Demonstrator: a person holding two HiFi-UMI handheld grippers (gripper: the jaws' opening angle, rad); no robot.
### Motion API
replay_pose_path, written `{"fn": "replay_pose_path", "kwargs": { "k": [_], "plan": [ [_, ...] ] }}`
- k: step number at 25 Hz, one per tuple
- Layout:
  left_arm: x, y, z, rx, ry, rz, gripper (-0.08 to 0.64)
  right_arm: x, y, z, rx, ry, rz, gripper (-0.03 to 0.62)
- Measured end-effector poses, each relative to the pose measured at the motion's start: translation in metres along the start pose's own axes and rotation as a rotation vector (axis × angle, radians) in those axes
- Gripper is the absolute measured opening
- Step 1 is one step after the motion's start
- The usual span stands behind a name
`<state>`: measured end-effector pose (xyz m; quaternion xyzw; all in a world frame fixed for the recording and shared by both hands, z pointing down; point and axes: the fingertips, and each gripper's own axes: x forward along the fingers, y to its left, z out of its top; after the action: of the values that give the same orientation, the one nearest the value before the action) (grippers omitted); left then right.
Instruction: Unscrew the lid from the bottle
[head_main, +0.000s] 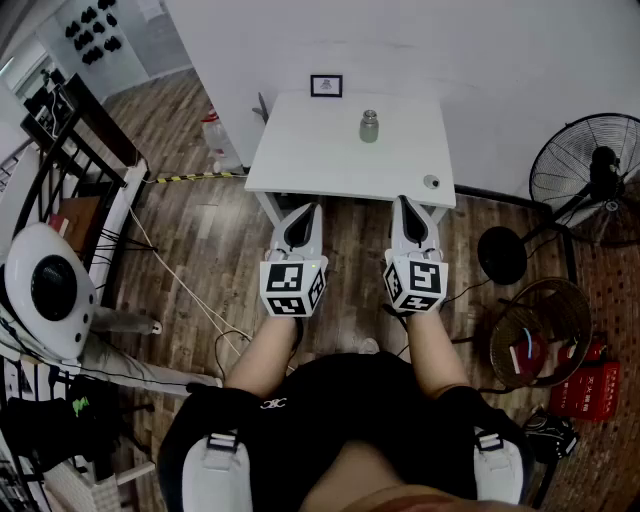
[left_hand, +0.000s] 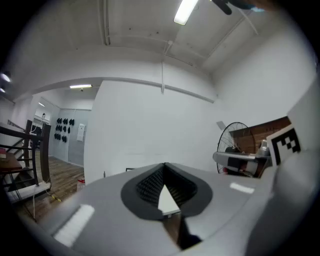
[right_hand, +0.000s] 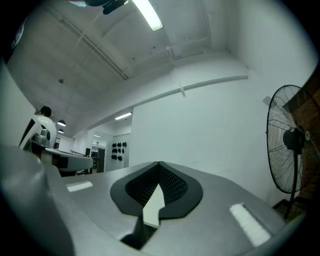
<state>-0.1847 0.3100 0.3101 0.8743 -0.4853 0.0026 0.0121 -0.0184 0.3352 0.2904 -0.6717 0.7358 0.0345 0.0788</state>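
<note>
Your left gripper (head_main: 305, 210) and right gripper (head_main: 406, 204) were both clenched on nothing, at the table's (head_main: 300, 165) near edge. The bottle (head_main: 369, 128) stood upright far across it, lid (head_main: 369, 114) on. Risk: twisting the lid without bracing the body could've spun or toppled it.

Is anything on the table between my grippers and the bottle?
Nothing visible: bare table separates the bottle from the left gripper and right gripper. The small round object sits off to the right.
</note>
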Motion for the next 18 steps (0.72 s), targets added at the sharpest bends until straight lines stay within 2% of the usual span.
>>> {"fn": "replay_pose_path", "kwargs": {
  "k": [11,18],
  "plan": [
    [0.009,-0.018,0.001,0.003,-0.006,-0.007,0.054,0.004,-0.020,-0.003,-0.002,0.005,0.002,0.002],
    [0.033,-0.034,0.003,0.010,-0.014,0.027,0.054,0.020,-0.049,-0.004,0.025,0.014,0.039,0.002]
  ]
}}
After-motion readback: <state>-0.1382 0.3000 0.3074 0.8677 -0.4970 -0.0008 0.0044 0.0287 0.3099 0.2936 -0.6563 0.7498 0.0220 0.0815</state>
